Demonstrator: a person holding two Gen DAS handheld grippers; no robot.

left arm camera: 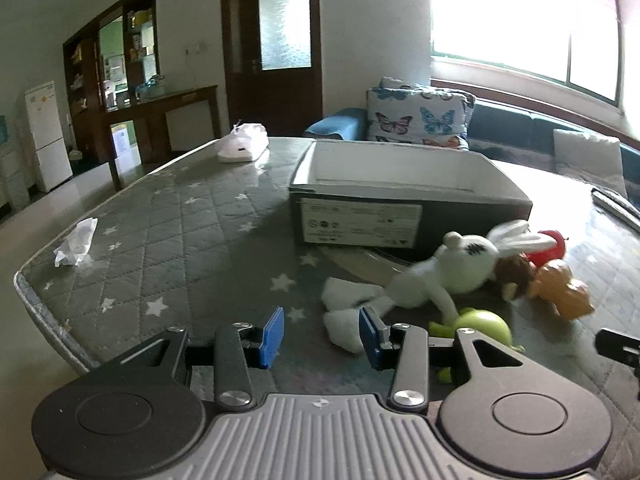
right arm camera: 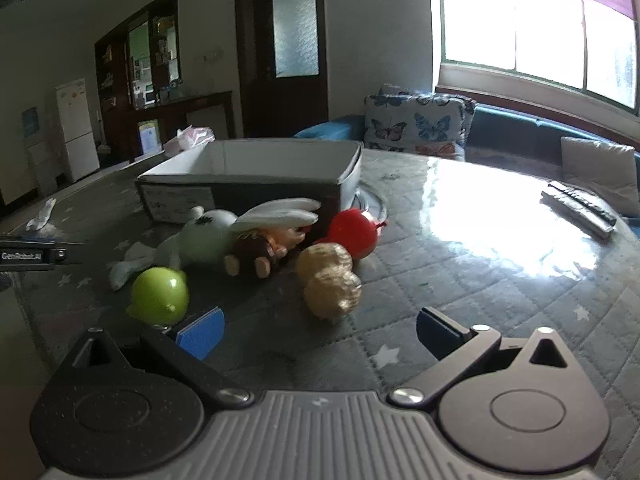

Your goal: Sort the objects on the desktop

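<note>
The toys, white plush rabbit (left arm camera: 452, 276), brown monkey (right arm camera: 256, 254), green apple (right arm camera: 160, 294), peanut (right arm camera: 330, 280) and red fruit (right arm camera: 354, 232), huddle on the table (left arm camera: 192, 220) just before the open box (left arm camera: 400, 184), so either gripper, left gripper (left arm camera: 320, 334) or right gripper (right arm camera: 320, 332), both with jaws released and empty, could nudge the round ones rolling or snag a neighbour.

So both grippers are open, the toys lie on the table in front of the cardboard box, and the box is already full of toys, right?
Not quite: the grey cardboard box looks empty in the right wrist view. The rest holds: left gripper and right gripper open, toys in front.
</note>
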